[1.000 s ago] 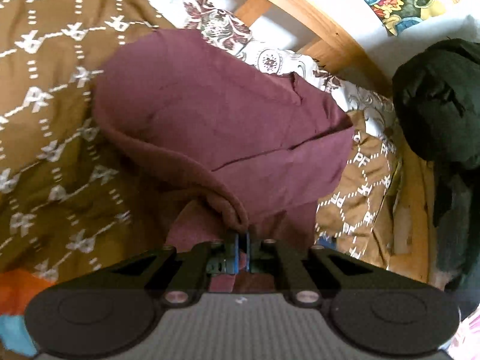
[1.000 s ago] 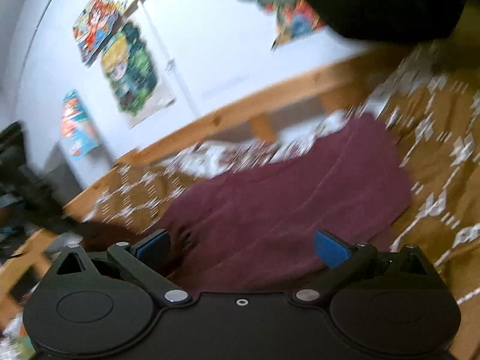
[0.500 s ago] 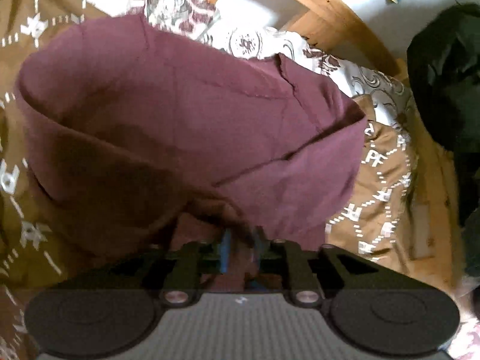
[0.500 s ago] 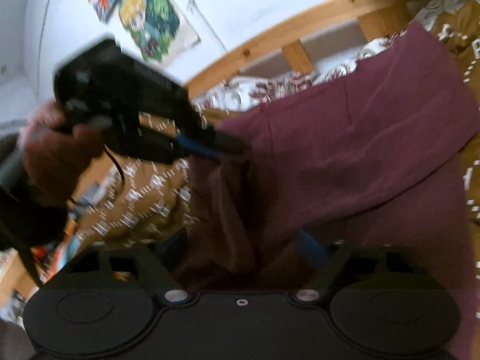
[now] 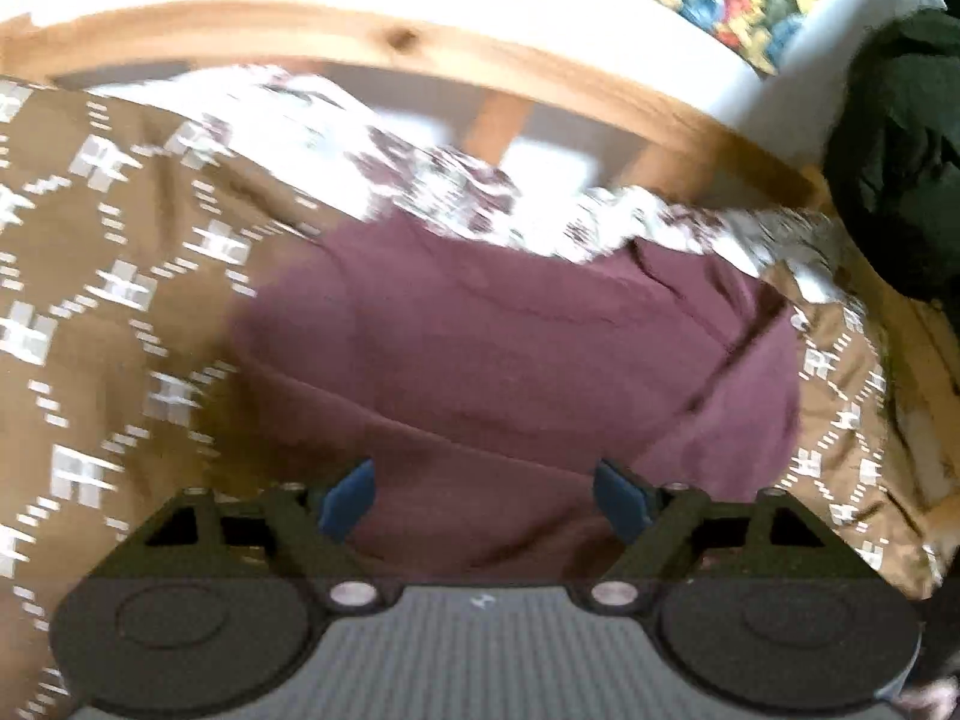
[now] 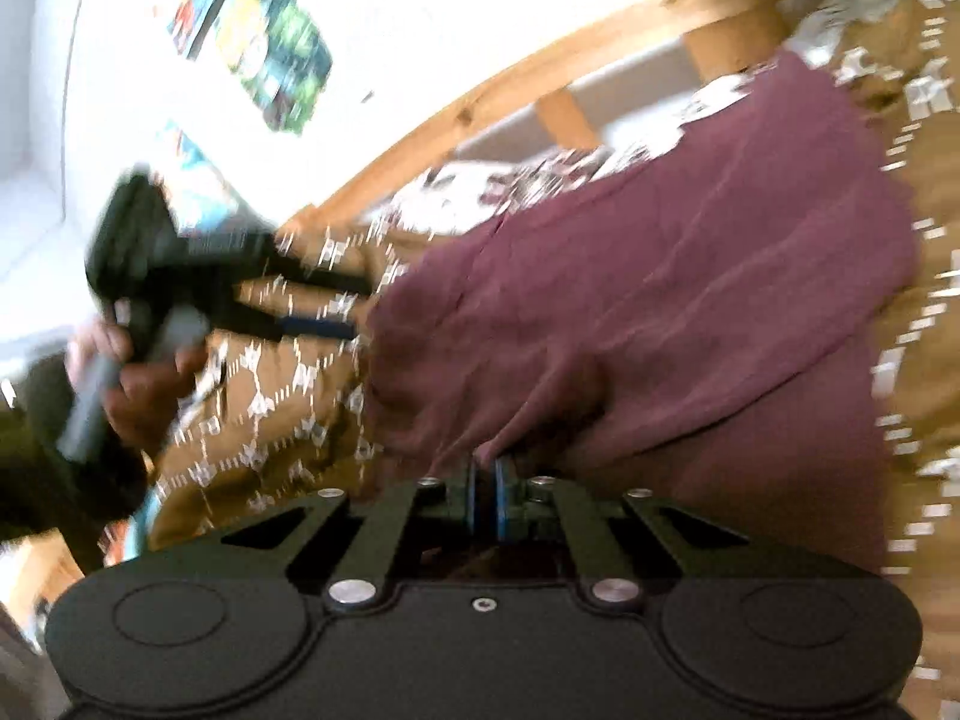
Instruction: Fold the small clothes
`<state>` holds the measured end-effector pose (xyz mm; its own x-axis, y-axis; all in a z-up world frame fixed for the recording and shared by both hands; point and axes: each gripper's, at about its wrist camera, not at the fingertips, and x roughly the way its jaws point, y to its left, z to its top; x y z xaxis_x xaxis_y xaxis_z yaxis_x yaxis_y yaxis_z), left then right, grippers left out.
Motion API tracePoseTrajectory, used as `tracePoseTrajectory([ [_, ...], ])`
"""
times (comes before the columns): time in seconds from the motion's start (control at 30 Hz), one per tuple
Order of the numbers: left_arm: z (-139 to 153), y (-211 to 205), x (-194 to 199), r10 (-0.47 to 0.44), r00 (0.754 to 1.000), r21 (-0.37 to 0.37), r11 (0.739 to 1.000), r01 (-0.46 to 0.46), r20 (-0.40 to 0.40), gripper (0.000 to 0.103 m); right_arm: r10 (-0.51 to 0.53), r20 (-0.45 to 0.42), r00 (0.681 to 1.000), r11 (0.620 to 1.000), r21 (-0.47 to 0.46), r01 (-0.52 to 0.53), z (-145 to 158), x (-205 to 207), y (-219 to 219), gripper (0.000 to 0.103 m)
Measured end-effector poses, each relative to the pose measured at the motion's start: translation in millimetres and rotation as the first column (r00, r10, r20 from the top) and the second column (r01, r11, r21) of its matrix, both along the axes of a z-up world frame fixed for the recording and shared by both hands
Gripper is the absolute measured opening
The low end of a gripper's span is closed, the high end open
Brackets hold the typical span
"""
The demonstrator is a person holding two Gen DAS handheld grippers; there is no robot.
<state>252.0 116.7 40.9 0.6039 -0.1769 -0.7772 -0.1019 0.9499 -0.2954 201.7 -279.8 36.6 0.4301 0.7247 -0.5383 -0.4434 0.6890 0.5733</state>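
- Maroon garment (image 5: 516, 360): lies on brown patterned bedspread (image 5: 108, 276), partly folded, w/ creases and overlapping layers across its surface. Far edge sits next to a white floral sheet (image 5: 456, 192) by the wooden bed rail (image 5: 420, 54).
- Left gripper (image 5: 483, 495): fingers spread wide; jaws have just been opening. Blue pads (image 5: 348, 501) sit apart, one each side, garment fabric seen in the gap but neither pad pressing on it. Nothing held.
- Same left gripper in right wrist view (image 6: 336, 306): beside garment's left edge, over the bedspread, carried by a hand (image 6: 138, 378) on the grip. Image blurred; contact w/ cloth cannot be told from this view.
- Right gripper (image 6: 485, 495): fingers pressed together, pinching a bunched fold of the garment at its near edge; jaws have just been closing. Fabric rises in ridges from the pinch point.
- Dark green cloth heap (image 5: 894, 150): at right end of bed, near the rail, apart from the garment.
- Wall behind rail: white, w/ colourful posters (image 6: 276, 42).
- Both views motion-blurred; fine detail of seams not readable.
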Motion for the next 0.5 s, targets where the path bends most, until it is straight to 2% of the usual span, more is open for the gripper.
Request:
tracePoseTrajectory([
  [0.07,0.5,14.6,-6.4,0.026,1.0,0.041,0.999,-0.027,0.016,0.085,-0.035,0.021,0.999,0.999,-0.013,0.036,10.8,4.3,-23.8,0.006],
  [0.17,-4.2,31.7,-9.5,0.052,0.998,0.102,0.993,-0.054,0.016,0.085,-0.037,0.09,0.995,0.99,-0.132,0.049,23.8,5.8,-46.7,0.006],
  [0.23,-11.1,37.4,-7.0,0.064,0.998,0.133,0.989,-0.063,-0.001,0.085,-0.049,0.093,0.994,0.983,-0.172,0.064,22.9,8.4,-56.2,0.006],
  [0.33,-21.5,44.3,-0.9,0.082,0.997,0.114,0.99,-0.08,-0.01,0.085,-0.086,0.062,0.994,0.98,-0.173,0.095,12.4,13.2,-63.6,0.007],
  [0.43,-31.2,43.7,7.4,0.088,0.996,0.094,0.992,-0.088,0.0,0.084,-0.107,0.04,0.993,0.98,-0.165,0.112,2.7,15.0,-62.8,0.015],
  [0.5,-34.7,36.5,14.8,0.067,0.998,0.106,0.992,-0.068,0.014,0.084,-0.122,0.022,0.992,0.979,-0.16,0.124,-4.5,15.0,-62.9,0.021],
])
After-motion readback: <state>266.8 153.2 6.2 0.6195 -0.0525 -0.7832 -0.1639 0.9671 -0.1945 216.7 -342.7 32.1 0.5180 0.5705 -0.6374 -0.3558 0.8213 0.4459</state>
